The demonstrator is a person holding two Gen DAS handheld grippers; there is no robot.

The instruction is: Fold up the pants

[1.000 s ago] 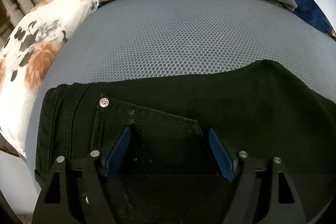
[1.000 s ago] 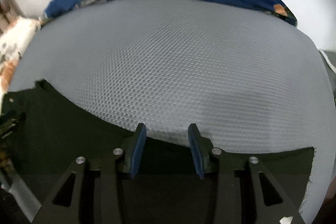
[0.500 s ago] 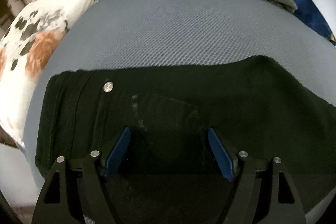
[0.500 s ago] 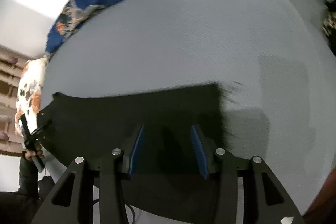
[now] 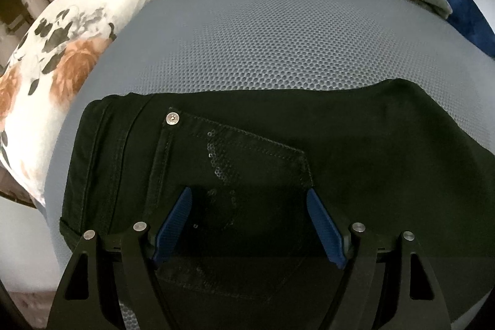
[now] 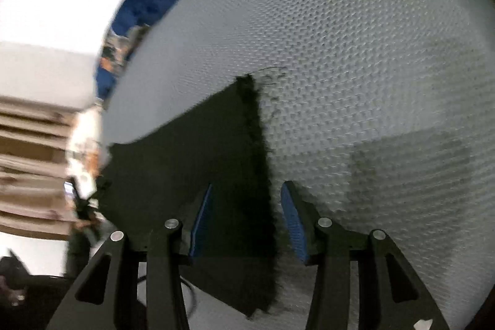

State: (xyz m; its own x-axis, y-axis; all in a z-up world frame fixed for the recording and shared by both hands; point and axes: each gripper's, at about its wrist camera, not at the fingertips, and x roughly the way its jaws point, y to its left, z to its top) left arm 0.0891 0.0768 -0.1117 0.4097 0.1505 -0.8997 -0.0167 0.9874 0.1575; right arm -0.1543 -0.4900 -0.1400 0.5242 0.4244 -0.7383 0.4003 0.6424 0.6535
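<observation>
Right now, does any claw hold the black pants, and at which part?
Nothing is held. The left claw hangs open over the back pocket; the right claw straddles the frayed hem, unclamped.

right gripper [image 6: 246,221] now over pants [image 6: 191,169] hem

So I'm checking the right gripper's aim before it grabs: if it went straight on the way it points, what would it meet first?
Most likely the frayed hem of the black pants, lying on the grey mesh mattress. The right gripper straddles that edge with open jaws; depth is unclear, so it might land just beside it.
</observation>
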